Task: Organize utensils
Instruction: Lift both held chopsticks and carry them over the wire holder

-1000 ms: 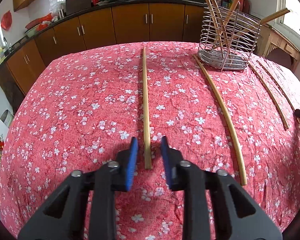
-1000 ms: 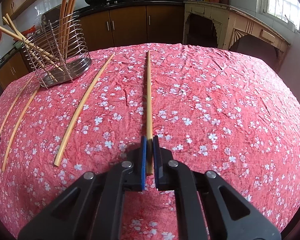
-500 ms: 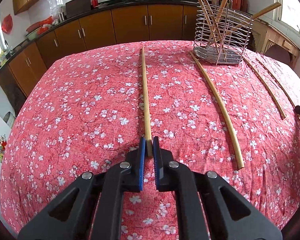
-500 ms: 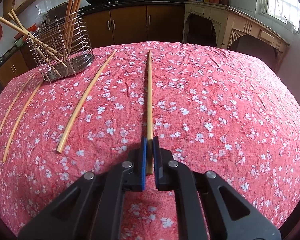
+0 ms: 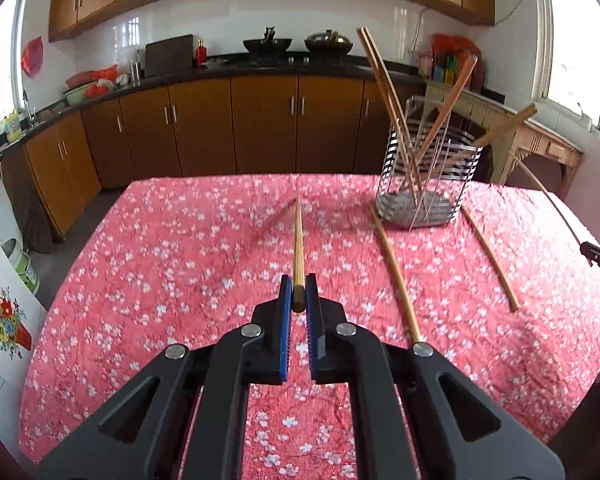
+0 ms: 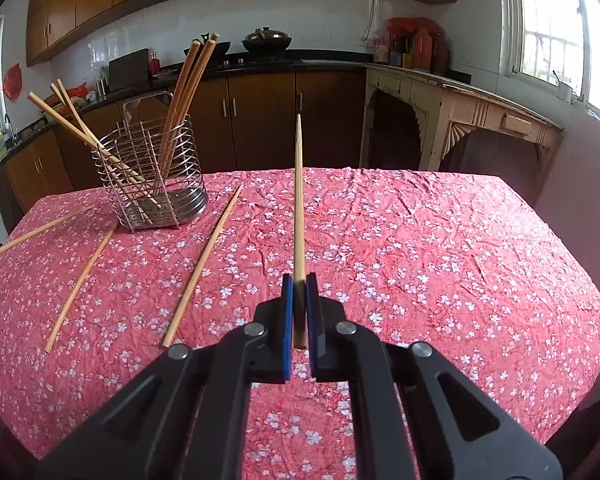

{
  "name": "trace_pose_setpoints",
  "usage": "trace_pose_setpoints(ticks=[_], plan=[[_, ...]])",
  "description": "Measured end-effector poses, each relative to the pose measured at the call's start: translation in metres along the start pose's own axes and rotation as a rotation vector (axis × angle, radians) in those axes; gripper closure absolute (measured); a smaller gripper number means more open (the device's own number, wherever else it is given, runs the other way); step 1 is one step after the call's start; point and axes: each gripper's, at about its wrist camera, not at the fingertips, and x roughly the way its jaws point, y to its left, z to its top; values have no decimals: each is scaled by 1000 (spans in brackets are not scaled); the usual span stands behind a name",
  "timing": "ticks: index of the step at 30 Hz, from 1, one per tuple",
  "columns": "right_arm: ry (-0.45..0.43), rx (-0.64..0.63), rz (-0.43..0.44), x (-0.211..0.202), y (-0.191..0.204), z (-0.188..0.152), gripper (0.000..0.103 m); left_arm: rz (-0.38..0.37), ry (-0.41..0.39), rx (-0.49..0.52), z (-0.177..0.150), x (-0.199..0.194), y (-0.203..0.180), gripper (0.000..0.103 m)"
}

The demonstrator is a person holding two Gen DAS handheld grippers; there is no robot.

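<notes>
On the red floral tablecloth (image 5: pixel 148 264), left view: wire utensil basket (image 5: pixel 428 184) at 1 o'clock from the left gripper (image 5: pixel 299 294), several long chopsticks leaning out of it. Left gripper's blue pads are pinched on the near end of one wooden chopstick (image 5: pixel 299 248), lifted off the cloth, tip pointing to 12 o'clock. Two loose chopsticks flat on the cloth: first loose chopstick (image 5: pixel 394 272) at 2 o'clock, running from the basket foot toward the camera; second loose chopstick (image 5: pixel 490 256) further right, apart from the first. Nothing sits between the held stick and the basket.

Right view: right gripper (image 6: pixel 299 292) also clamped on a pale chopstick (image 6: pixel 299 200), raised, tip at 12 o'clock above the table's far edge. Basket at 10 o'clock, both loose sticks at 9–10 o'clock. The stick entering from the left edge belongs to the other gripper.

Room: brown base cabinets (image 5: pixel 260 128), black counter with woks (image 5: pixel 268 44), white tiled wall, windows either side, cream wooden side table (image 6: pixel 460 120) at 2 o'clock.

Hard to read: cloth around the left stick is motion-blurred. Only a black tip of the other gripper shows at the right edge of the left view. Basket contents overlap, count unclear.
</notes>
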Motion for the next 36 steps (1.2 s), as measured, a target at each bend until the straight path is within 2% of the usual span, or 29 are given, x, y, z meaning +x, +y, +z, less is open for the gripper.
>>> trace_pose_setpoints(ticks=[3, 8, 13, 16, 18, 19, 21, 24, 27, 36], plan=[[64, -26, -16, 13, 2, -2, 96, 3, -3, 14, 2, -1, -3, 96], [182, -13, -18, 56, -1, -24, 96, -7, 23, 6, -5, 8, -5, 96], [217, -6, 4, 67, -1, -35, 93, -11, 21, 12, -6, 7, -8, 96], [220, -14, 11, 64, 0, -40, 84, -13, 19, 12, -5, 6, -9, 96], [228, -17, 12, 61, 0, -46, 83, -16, 21, 13, -5, 7, -11, 96], [223, -20, 10, 60, 0, -50, 84, -15, 22, 15, -6, 7, -11, 96], [217, -26, 2, 54, 0, -51, 95, -15, 24, 15, -7, 8, -12, 96], [210, -6, 2, 50, -7, -48, 95, -18, 21, 10, -6, 6, -11, 96], [161, 5, -2, 33, -13, -38, 95, -18, 9, 9, -4, 2, -11, 96], [-46, 20, 14, -28, -18, 5, 96, -26, -50, -9, 9, -12, -10, 96]])
